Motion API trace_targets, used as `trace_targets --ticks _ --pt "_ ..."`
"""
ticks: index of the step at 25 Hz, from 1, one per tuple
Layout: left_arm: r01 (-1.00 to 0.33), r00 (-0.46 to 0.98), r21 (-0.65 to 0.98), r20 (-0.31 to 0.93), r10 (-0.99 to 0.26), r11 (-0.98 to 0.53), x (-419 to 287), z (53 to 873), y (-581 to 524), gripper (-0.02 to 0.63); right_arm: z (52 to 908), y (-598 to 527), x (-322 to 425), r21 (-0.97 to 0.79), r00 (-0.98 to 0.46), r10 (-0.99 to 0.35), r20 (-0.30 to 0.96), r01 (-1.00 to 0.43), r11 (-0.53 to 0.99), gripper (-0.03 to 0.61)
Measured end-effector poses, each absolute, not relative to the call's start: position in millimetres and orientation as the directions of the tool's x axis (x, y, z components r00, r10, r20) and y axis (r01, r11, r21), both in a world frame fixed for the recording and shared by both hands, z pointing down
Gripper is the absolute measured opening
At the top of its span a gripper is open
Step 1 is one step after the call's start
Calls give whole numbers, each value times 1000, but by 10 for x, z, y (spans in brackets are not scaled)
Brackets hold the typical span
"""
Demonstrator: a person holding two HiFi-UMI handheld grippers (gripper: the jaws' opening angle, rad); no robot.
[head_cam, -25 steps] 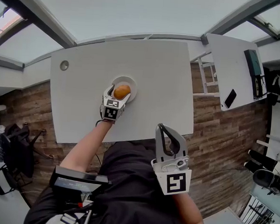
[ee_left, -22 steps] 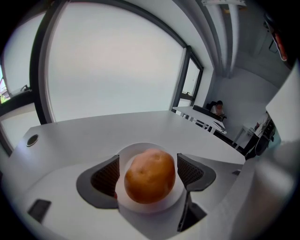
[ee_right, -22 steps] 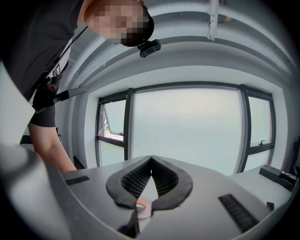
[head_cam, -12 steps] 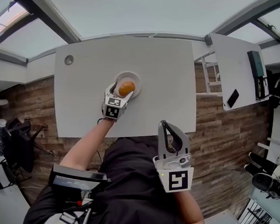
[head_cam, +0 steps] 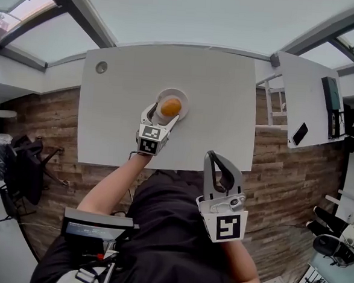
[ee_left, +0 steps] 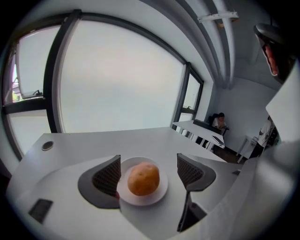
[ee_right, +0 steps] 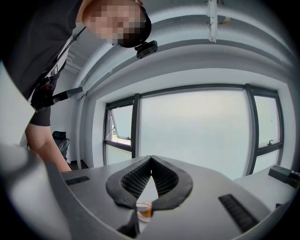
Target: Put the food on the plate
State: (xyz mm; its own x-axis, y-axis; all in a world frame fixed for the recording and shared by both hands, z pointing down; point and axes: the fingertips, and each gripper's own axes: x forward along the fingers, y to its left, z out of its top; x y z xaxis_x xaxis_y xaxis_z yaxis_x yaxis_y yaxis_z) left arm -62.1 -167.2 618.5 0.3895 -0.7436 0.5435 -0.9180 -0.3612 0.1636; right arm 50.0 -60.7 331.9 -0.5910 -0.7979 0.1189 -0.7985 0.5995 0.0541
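Note:
A round orange-brown piece of food (head_cam: 171, 106) rests on a small white plate (head_cam: 182, 99) near the middle of the white table (head_cam: 216, 98). My left gripper (head_cam: 161, 115) is open just in front of the plate. In the left gripper view the food (ee_left: 143, 178) sits on the plate (ee_left: 159, 194) between the two dark pads (ee_left: 108, 176), touching neither. My right gripper (head_cam: 219, 165) hangs shut and empty off the table's near edge, in front of the person's body. In the right gripper view its jaws (ee_right: 151, 161) meet at the tips, and the food (ee_right: 146, 212) shows below them.
A round cable hole (head_cam: 101, 68) sits in the table's far left corner. A second white table (head_cam: 306, 110) at the right carries a phone (head_cam: 299, 133) and a dark device (head_cam: 331, 97). Chairs (head_cam: 18, 169) stand on the wooden floor at the left. A person (ee_left: 219, 122) sits far off.
My left gripper has drawn back a little toward the person, and the food stays on the plate. The head view has shifted, so the table sits further right. The right gripper holds its place.

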Motion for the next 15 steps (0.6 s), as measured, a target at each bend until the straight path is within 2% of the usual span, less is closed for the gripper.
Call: trace_targets --ticks 15 --pt "-963 260 168 384 -886 -211 -755 5250 -1117 371 3315 -461 430 -13 -670 -737 90 -740 672 6"
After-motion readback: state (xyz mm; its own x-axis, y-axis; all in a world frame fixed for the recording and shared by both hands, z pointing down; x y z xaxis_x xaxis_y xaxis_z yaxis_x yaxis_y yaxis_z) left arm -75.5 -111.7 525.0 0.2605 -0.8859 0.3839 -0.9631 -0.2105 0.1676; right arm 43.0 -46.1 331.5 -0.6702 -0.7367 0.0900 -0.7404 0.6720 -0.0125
